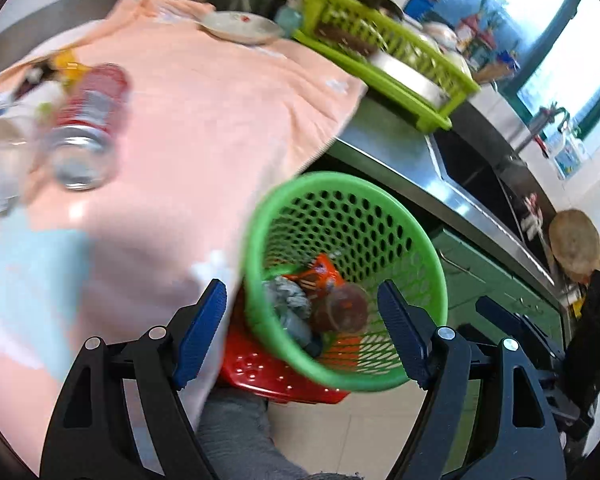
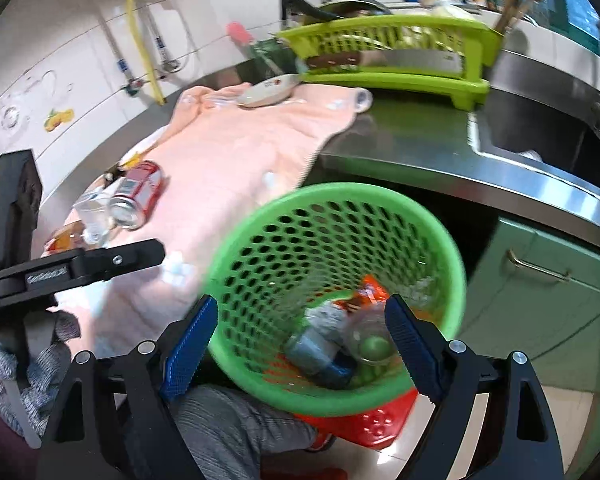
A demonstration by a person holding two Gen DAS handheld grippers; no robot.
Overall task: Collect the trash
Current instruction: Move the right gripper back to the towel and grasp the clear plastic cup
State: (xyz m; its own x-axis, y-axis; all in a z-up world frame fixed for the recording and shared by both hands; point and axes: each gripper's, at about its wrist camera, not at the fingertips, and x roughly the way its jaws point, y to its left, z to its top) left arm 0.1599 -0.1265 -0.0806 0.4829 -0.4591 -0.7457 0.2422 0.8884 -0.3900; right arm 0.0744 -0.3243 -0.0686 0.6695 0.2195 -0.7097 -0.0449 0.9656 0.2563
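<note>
A green perforated waste basket (image 1: 420,240) (image 2: 440,240) stands on a red stool (image 1: 268,376) (image 2: 376,424) beside the counter. It holds an orange wrapper (image 1: 320,274), a crumpled grey wad (image 1: 286,294), a clear cup (image 2: 370,340) and a blue bottle (image 2: 316,354). A red soda can (image 1: 88,120) (image 2: 138,196) lies on a peach towel (image 1: 204,120) (image 2: 236,160) next to a clear plastic cup (image 2: 94,214). My left gripper (image 1: 302,330) and my right gripper (image 2: 302,350) are both open and empty, above the basket.
A lime dish rack (image 1: 384,56) (image 2: 388,56) and a plate (image 1: 240,26) (image 2: 268,88) sit at the back of the steel counter (image 2: 400,144). A sink (image 2: 540,136) lies to the right. Green cabinets (image 2: 540,280) stand below.
</note>
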